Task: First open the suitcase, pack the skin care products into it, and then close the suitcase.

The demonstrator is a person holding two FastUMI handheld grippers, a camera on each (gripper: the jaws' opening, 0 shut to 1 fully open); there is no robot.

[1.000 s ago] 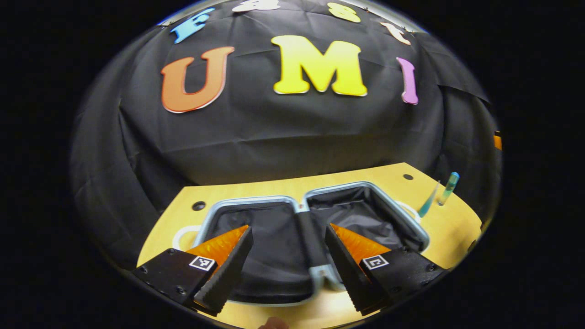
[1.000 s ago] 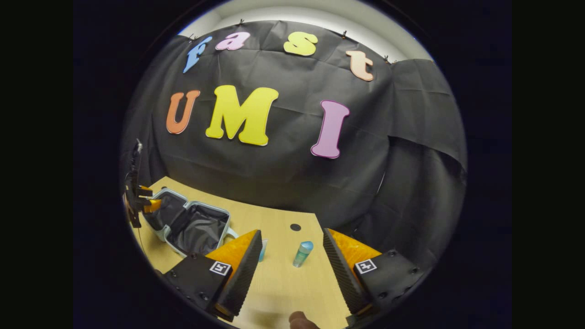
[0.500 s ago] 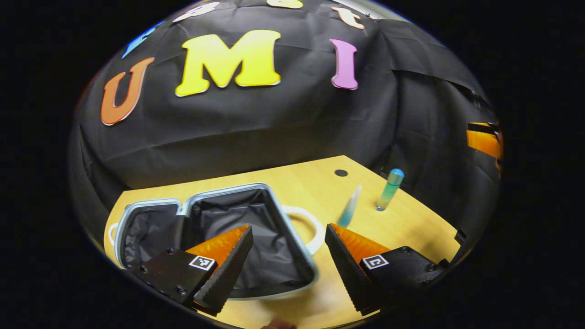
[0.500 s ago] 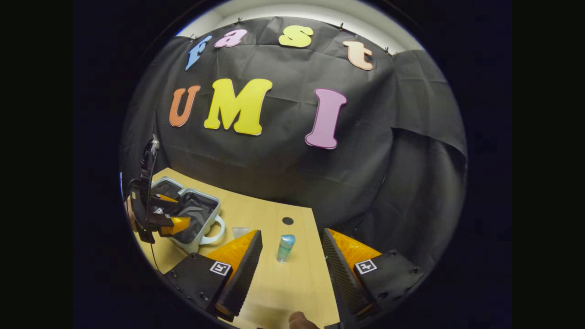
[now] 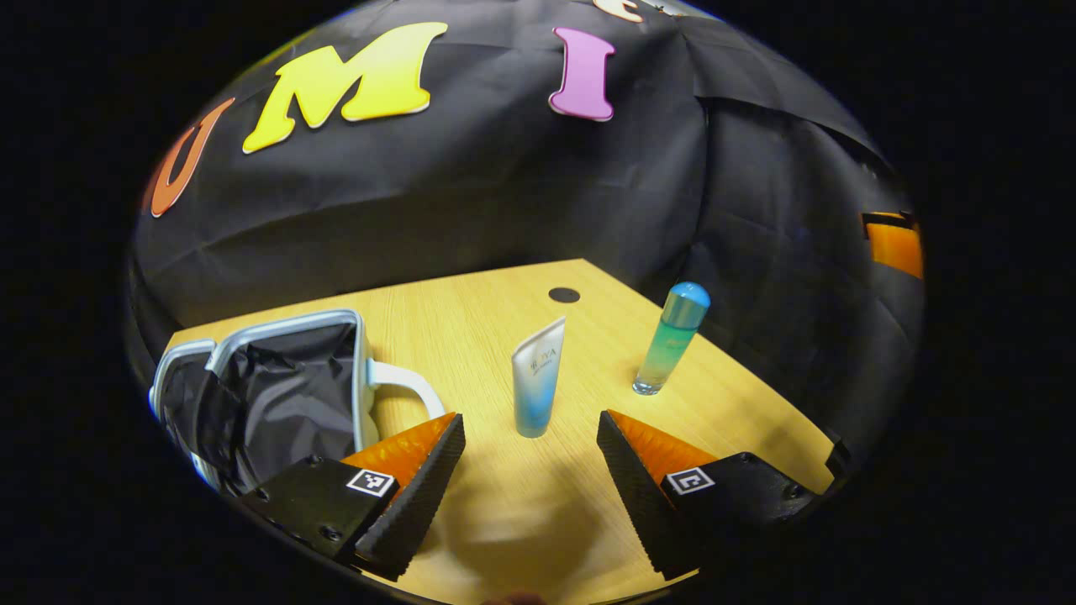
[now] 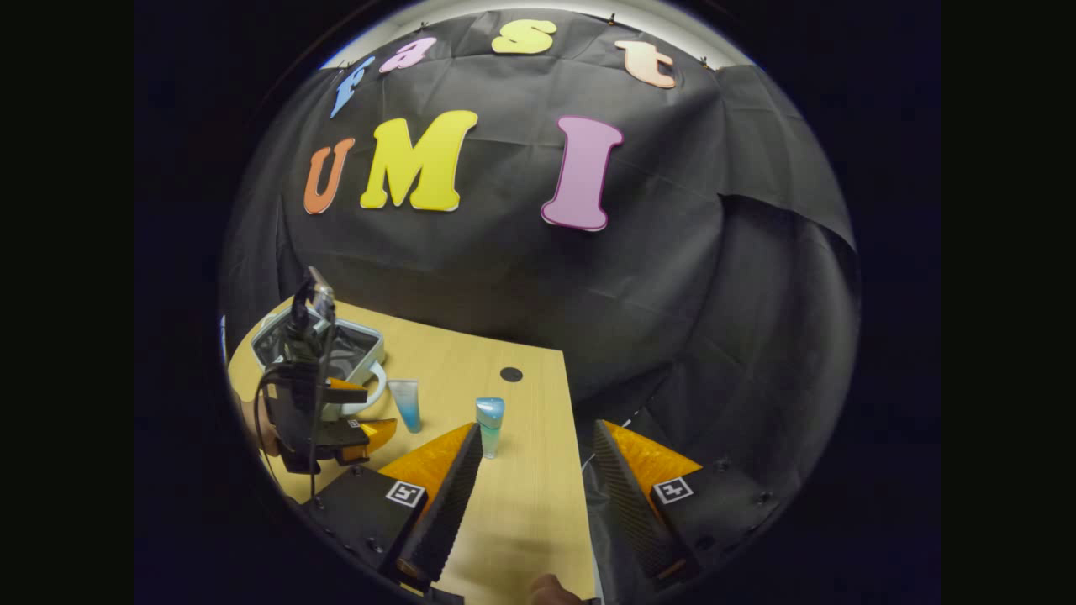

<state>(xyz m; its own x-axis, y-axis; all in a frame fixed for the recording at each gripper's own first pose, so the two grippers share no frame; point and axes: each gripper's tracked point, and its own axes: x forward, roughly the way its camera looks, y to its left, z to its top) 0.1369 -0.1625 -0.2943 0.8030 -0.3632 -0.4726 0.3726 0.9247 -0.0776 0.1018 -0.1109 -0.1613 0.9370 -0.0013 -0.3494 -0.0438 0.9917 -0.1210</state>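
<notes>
The left claw [image 5: 530, 470] stood wide open and empty just short of the upright tube [image 5: 536, 378], with the bottle [image 5: 670, 339] nearby and the open suitcase [image 5: 277, 395] to its left on the desk [image 5: 471, 328]. The right claw [image 6: 534, 491] also gaped empty. A finger could have nudged the narrow-footed tube and toppled it toward the bottle.

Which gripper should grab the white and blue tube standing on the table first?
Probably the left gripper: the white and blue squeeze tube stands right ahead between its open fingers. The right gripper, also open, points more toward the green bottle with the blue cap.
</notes>
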